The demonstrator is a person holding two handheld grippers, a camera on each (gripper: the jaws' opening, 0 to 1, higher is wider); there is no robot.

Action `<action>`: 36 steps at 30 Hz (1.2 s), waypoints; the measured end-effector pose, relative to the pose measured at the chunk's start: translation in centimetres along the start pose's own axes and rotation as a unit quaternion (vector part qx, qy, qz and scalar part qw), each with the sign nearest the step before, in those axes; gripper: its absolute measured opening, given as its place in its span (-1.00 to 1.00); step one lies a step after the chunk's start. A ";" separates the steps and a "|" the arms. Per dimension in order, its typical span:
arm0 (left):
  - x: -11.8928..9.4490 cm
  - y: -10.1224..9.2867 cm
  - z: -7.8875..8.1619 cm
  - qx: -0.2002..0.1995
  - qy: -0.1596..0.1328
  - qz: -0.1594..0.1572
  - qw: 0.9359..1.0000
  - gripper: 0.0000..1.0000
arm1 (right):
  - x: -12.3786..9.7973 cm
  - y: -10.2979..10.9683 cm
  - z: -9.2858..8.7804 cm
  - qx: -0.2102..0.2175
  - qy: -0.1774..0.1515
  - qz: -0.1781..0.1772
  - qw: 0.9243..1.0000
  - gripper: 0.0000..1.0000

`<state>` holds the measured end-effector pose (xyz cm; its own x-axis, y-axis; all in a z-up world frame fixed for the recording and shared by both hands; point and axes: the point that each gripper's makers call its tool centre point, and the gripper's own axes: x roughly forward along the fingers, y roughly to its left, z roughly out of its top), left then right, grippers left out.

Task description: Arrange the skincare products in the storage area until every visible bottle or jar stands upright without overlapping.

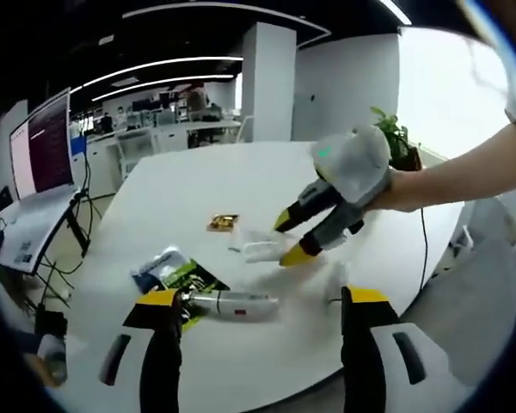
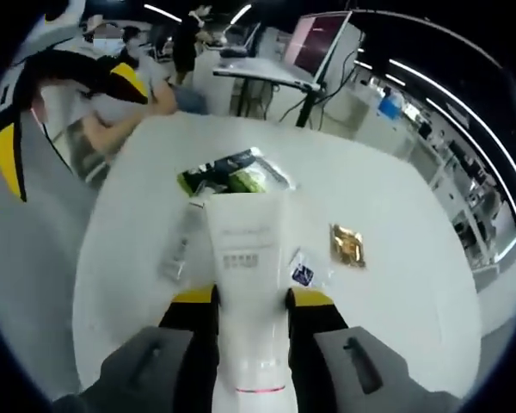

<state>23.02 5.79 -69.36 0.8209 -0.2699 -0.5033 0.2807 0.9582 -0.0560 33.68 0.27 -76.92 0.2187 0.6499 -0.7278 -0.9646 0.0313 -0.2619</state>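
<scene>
My right hand-held gripper (image 2: pixel 250 303) clamped a white tube (image 2: pixel 245 284) above the worktop (image 2: pixel 396 292); my left hand-held gripper (image 1: pixel 262 305) gaped empty.

A round white table (image 1: pixel 198 185) carries a grey tube (image 1: pixel 230 303), a green-and-black packet (image 1: pixel 176 274), a gold sachet (image 1: pixel 223 223) — well apart — and a small clear sachet (image 2: pixel 303 269)

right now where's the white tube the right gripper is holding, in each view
Left gripper view: just right of centre, the white tube sits between the yellow-tipped jaws of the right gripper.
Right gripper view: bottom centre, the white tube rises between that view's own jaws.
Shared landmark: the gold sachet lying on the table beside it.
</scene>
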 end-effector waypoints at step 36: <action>6.9 -3.3 2.8 -0.094 -0.021 -0.076 0.992 -0.25 | -5.2 3.1 2.2 0.090 -0.103 -0.079 0.987 -0.41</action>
<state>29.13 0.48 -70.25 0.7971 -0.4119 -0.4415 0.3078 0.9062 -0.2898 29.18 -1.33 -72.52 0.3522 0.7662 -0.5376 -0.9353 0.2669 -0.2323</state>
